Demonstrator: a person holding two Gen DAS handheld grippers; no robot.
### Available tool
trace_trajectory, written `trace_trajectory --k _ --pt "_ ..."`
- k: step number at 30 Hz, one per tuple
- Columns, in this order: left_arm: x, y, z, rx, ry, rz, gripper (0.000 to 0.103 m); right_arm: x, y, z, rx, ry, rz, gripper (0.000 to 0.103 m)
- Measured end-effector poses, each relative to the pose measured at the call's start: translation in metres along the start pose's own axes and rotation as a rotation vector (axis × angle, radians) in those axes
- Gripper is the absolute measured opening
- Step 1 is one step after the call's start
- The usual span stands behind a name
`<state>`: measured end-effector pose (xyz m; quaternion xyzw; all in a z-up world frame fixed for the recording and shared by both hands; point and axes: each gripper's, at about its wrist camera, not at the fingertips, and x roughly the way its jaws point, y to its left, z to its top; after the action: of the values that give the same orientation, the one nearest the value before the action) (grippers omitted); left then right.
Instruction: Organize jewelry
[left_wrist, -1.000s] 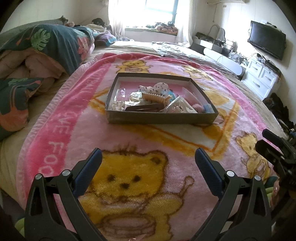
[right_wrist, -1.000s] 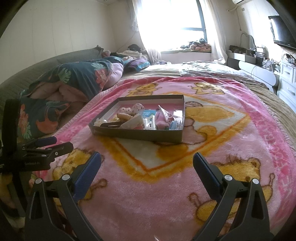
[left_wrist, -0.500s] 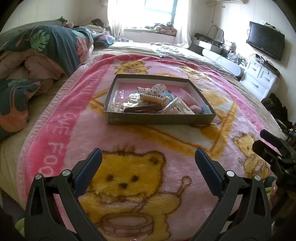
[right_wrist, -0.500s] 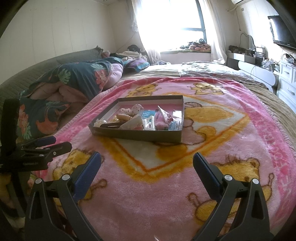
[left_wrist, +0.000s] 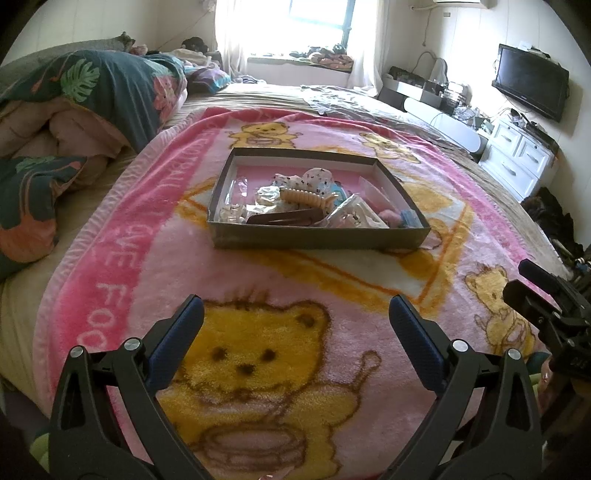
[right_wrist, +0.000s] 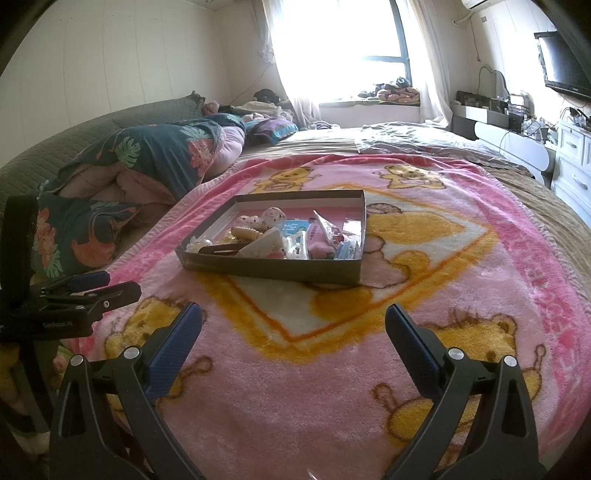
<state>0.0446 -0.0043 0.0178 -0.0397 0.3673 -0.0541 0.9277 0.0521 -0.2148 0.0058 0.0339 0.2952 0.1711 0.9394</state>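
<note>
A shallow grey cardboard box lies on a pink bear-print blanket. It holds a heap of hair things and jewelry: a beige claw clip, a dark brown barrette, a spotted white bow, clear packets and a blue-and-white card. My left gripper is open and empty, low over the blanket short of the box. My right gripper is open and empty, also short of the box. Each gripper shows at the edge of the other's view.
The pink blanket covers the bed. A bunched floral quilt lies at the left. A white dresser and a wall TV stand at the right. A window is at the far end.
Both views have shifted slightly: the box sits a little lower and nearer in the left wrist view. Both grippers stay open and empty.
</note>
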Motion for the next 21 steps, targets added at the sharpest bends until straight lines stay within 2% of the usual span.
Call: trace_trajectory --k 21 --pt "-0.0003 0.0013 0.0 -0.005 0.001 -0.002 0.094 0.0001 -0.0006 0.0001 -0.002 0.0 -0.001 0.099"
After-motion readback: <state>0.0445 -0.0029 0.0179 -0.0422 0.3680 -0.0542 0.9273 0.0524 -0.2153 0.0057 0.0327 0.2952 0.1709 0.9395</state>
